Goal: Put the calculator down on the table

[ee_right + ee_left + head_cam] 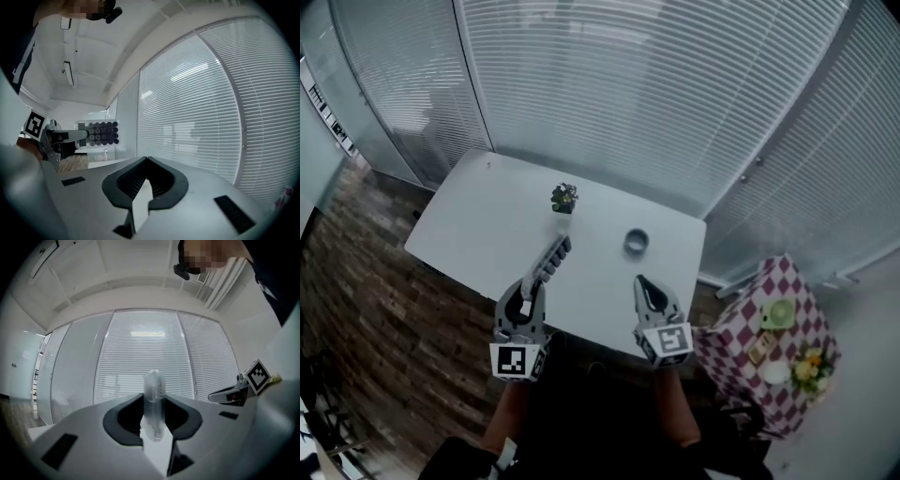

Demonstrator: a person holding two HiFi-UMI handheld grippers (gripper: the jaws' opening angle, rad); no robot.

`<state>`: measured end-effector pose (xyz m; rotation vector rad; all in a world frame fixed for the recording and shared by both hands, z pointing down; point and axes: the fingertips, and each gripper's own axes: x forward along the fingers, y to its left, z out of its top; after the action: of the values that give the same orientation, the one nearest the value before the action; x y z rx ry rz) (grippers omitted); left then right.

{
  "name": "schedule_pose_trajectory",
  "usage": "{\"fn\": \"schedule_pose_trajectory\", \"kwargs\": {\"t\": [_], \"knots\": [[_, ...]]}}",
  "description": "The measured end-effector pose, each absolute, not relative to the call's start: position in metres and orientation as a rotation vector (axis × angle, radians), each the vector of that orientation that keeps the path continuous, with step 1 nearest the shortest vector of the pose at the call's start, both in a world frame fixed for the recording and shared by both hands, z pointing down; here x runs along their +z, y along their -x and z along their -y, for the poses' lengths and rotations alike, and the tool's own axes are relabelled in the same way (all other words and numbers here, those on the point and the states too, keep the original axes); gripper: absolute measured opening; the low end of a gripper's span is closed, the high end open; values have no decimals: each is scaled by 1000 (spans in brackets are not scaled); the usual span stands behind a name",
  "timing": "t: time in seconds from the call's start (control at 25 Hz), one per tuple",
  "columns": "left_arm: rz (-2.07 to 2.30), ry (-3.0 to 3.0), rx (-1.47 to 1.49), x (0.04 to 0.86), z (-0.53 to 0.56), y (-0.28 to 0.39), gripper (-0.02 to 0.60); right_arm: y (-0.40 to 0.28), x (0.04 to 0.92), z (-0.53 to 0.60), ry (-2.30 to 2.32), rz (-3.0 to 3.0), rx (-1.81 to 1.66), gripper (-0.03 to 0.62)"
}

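Note:
My left gripper (531,283) is shut on one end of a calculator (552,257), a pale body with rows of dark keys. It juts out over the near edge of the white table (487,220). In the left gripper view the calculator (153,399) stands edge-on between the jaws, held level in the air. The right gripper view shows it from the side as the calculator (99,132), keys facing me. My right gripper (640,281) hangs over the table's near edge to the right, shut with nothing in it (146,161).
A small potted plant (564,198) and a grey round ring-like object (637,242) stand on the table. A red-checked side table (778,347) with dishes and flowers is at the right. Blinds cover the glass walls behind. Brick-patterned floor lies at the left.

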<state>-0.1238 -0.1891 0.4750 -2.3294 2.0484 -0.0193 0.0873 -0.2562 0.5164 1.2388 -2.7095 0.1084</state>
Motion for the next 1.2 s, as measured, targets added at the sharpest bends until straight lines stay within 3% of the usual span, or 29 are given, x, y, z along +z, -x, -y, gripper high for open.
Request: {"fn": "schedule_pose_trajectory", "kwargs": {"t": [0.36,0.64,1.0,1.2], "knots": [[-2032,2321,-6,469,242,144,100,-69,507,301,-1276,2726,92,6],[-2077,2448,187,473,264,151,100,-63,505,319,-1286,2726,80,6],[-2217,2737,1363,487,280,175,100,-62,509,326,-1277,2705,61,6],[-2085,2743,2025,491,285,175,100,-59,513,326,-1277,2699,83,6]]}}
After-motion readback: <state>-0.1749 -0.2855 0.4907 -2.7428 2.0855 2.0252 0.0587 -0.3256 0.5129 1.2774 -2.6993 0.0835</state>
